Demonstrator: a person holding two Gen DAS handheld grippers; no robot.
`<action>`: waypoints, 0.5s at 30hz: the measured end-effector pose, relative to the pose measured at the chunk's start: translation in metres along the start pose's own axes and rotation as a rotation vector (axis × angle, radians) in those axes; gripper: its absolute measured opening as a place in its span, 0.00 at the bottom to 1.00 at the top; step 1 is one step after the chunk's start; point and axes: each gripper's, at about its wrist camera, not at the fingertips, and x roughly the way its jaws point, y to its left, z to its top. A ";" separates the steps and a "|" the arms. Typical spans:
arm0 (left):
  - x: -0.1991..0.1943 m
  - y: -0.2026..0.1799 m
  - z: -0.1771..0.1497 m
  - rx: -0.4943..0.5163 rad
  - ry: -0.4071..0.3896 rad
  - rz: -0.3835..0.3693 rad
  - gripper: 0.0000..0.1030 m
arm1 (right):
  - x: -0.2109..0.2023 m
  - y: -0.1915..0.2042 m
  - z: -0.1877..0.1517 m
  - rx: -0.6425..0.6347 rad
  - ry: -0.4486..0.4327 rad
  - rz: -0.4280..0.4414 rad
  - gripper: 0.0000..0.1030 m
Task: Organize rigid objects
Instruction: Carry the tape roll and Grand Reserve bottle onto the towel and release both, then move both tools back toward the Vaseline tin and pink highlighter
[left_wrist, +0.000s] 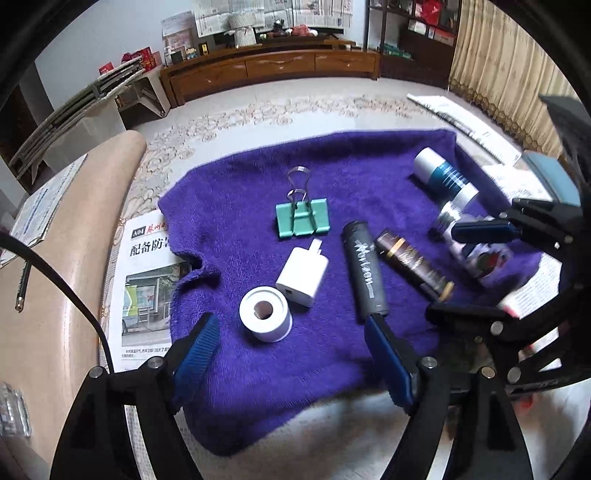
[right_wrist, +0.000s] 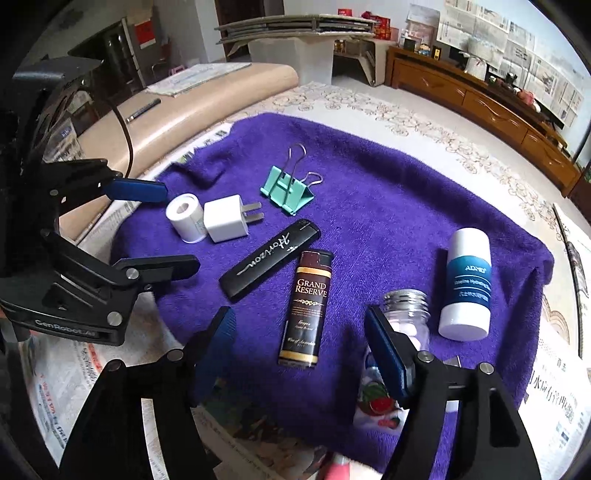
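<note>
glass jar (right_wrist: 408, 314) partly hidden, label blurred

Left wrist view: close above fuzzy purple towel (left_wrist: 258, 387), angled steeply down, facing long wooden cabinet (left_wrist: 273, 70). Right wrist view: same closeness and tilt, from towel's opposite side. Shared: towel, mint-green metal binder clip (left_wrist: 302, 220) (right_wrist: 287, 194).
</note>
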 end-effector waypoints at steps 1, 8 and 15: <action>-0.006 -0.001 0.000 -0.003 -0.010 -0.003 0.87 | -0.004 0.000 -0.001 0.009 -0.006 0.006 0.76; -0.044 -0.012 -0.018 -0.058 -0.074 -0.032 1.00 | -0.051 0.005 -0.015 0.090 -0.093 0.017 1.00; -0.056 -0.046 -0.048 -0.075 -0.084 -0.093 1.00 | -0.119 -0.003 -0.065 0.232 -0.178 -0.141 1.00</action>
